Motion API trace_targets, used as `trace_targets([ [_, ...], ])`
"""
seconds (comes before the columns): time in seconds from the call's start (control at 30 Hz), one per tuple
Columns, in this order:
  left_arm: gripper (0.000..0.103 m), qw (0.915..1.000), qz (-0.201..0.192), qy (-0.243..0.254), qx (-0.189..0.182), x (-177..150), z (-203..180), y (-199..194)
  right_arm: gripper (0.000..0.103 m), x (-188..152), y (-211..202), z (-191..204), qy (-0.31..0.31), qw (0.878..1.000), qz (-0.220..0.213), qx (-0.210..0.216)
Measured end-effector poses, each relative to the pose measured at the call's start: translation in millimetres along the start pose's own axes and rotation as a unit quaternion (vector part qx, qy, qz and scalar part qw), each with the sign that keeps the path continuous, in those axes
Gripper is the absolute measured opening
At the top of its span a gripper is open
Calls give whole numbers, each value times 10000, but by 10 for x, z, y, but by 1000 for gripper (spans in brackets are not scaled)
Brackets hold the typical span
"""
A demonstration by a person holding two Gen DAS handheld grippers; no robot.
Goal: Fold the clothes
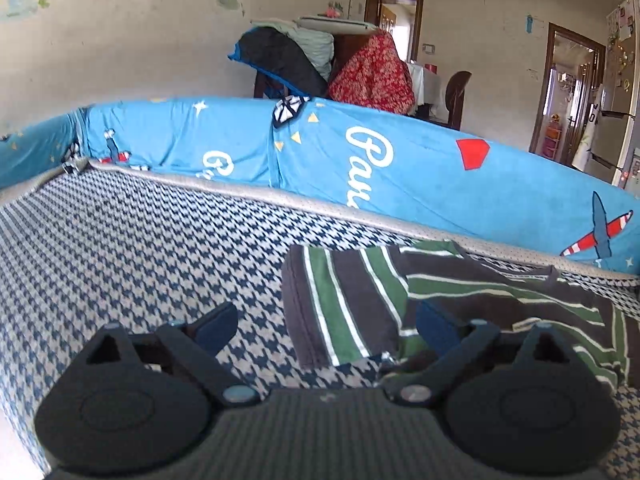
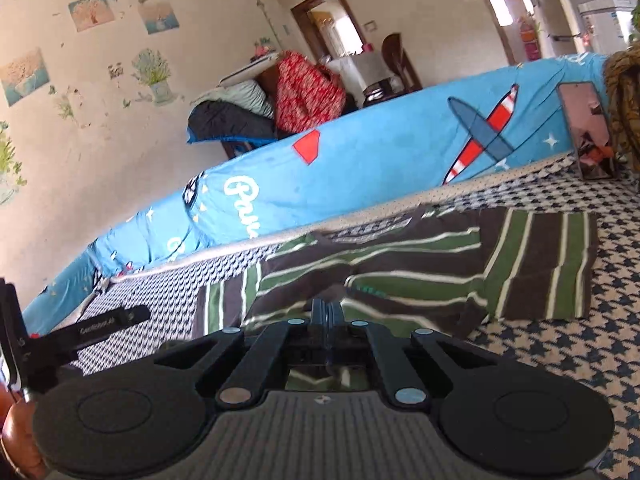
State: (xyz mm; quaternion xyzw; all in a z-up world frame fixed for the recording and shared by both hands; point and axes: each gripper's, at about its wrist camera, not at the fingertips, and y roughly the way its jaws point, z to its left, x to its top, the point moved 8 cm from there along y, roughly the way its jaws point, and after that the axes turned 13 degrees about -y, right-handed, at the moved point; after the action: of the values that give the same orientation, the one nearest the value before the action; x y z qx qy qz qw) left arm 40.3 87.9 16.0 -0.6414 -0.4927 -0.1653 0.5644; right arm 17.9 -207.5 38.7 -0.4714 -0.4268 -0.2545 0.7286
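Stripes of green, brown and white marked the shirt (image 2: 400,272), which lay flat on the houndstooth sofa seat (image 1: 120,240) just in front of the blue aeroplane-print backrest cover (image 1: 400,160), with both sides already turned in over the body, one panel at each end showing its stripes running crosswise to the middle. The right gripper (image 2: 326,312) had its fingers pressed together low at the shirt's near edge; whether cloth was pinched between them could not be told, since the tips were hidden against the fabric. The left gripper (image 1: 326,328) stood wide apart, its right finger over the shirt's near corner and its left finger over bare seat. I judged the fold to be midway: sides in, the lengthwise fold still open. Any next move would call for the left gripper to close on the near hem level with the right, so both corners travelled evenly.
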Motion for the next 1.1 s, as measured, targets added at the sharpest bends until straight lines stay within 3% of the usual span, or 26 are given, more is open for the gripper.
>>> trace_targets([
  [0.1,96,9997,171,26,-196,-89,-40,-3,4,-140,142,206,-419,9985,330,124],
  [0.33,100,9992,240,244,-226,-178,-76,-13,5,-492,438,586,-1188,9889,842,301],
  [0.5,100,9992,332,143,-150,-155,-7,21,14,-695,618,838,-1760,9780,1055,384],
  [0.6,101,9990,432,54,-129,-146,36,53,18,-770,704,979,-2171,9690,1105,410],
  [0.67,101,9987,500,5,-127,-153,63,72,27,-817,758,1066,-2455,9621,1118,410],
  [0.73,101,9983,565,-69,-149,-155,90,82,30,-856,801,1136,-2772,9540,1079,363],
  [0.97,102,9966,716,-341,-231,-138,170,91,30,-975,1019,1209,-3649,9250,1054,-77],
  [1.1,102,9967,716,-345,-163,-117,202,109,30,-977,1085,1225,-3703,9234,1003,-129],
])
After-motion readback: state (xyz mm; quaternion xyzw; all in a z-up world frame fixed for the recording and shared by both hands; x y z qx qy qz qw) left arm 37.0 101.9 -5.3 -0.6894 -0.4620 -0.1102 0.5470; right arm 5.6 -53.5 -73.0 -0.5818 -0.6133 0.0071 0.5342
